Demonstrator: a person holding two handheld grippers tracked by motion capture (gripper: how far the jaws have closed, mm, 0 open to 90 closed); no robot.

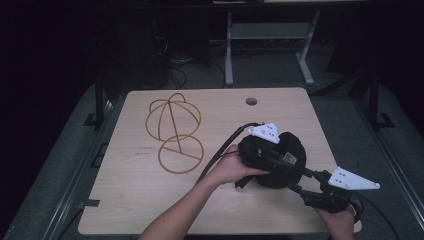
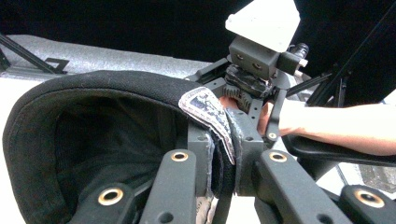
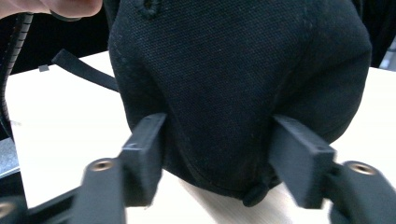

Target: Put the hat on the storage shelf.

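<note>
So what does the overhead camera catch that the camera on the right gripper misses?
The high view alone shows the wire frame lying flat on the far left of the table, apart from the cap, and the round hole. The right gripper view alone shows its own fingers spread on either side of the cap's crown. Both show the black cap and its loose strap.

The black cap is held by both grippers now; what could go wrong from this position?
1. The left gripper pinches only the thin rim of the black cap near its label; a pull may slip the fabric out.
2. The right gripper has jaws spread around the soft crown; closing may crumple it rather than grip.
3. The loose strap and the cable trail close by and might snag.
</note>
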